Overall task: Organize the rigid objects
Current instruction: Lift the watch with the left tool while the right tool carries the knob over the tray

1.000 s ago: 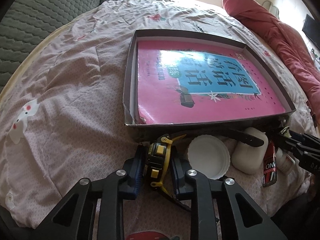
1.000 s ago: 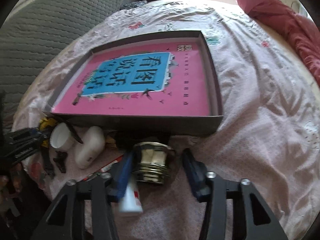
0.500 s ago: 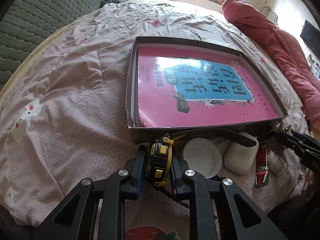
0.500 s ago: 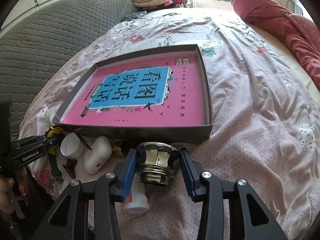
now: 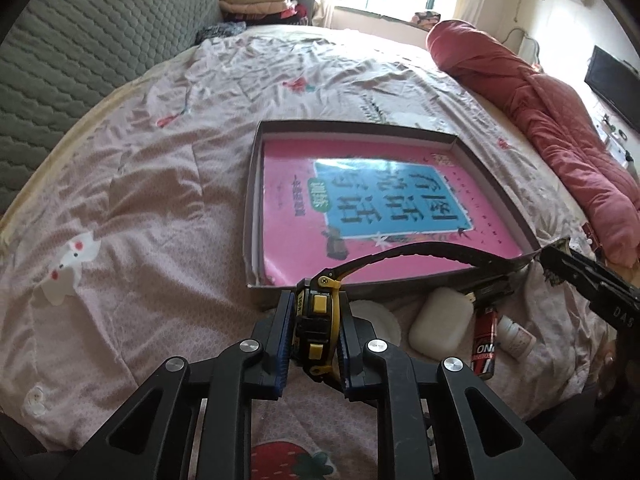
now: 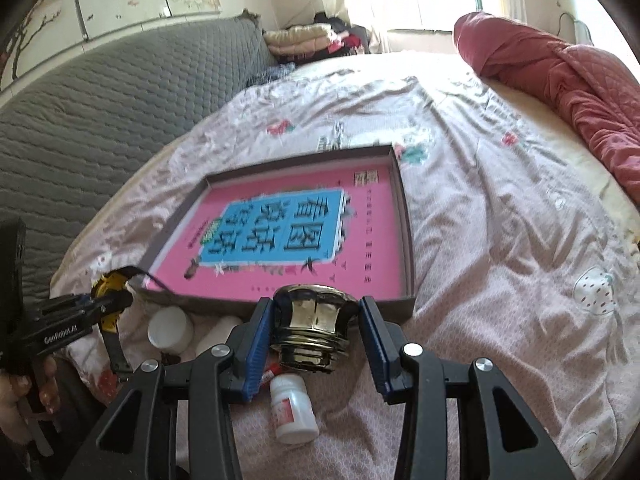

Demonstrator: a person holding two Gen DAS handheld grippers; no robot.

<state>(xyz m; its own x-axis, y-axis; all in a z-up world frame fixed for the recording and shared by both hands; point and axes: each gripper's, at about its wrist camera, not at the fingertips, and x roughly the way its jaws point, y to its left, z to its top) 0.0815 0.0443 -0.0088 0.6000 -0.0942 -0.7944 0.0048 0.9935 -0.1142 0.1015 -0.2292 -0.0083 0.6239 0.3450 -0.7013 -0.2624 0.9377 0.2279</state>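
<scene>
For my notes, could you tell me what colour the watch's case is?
Yellow and black watch; clearest in the left wrist view.

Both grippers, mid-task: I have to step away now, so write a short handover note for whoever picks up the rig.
Left gripper: shut on the yellow-and-black wristwatch, lifted off the bed, strap trailing over the tray's near wall.
Right gripper: shut on the shiny ribbed metal fitting, also lifted.
Shallow brown cardboard tray: on the pink bedsheet, holding only the pink book with the blue title panel.
Done: nothing loose is in the tray.
Left: place the watch and fitting, then the items in front of the tray: round white lid, white rounded case, red lighter, small white pill bottle.
</scene>
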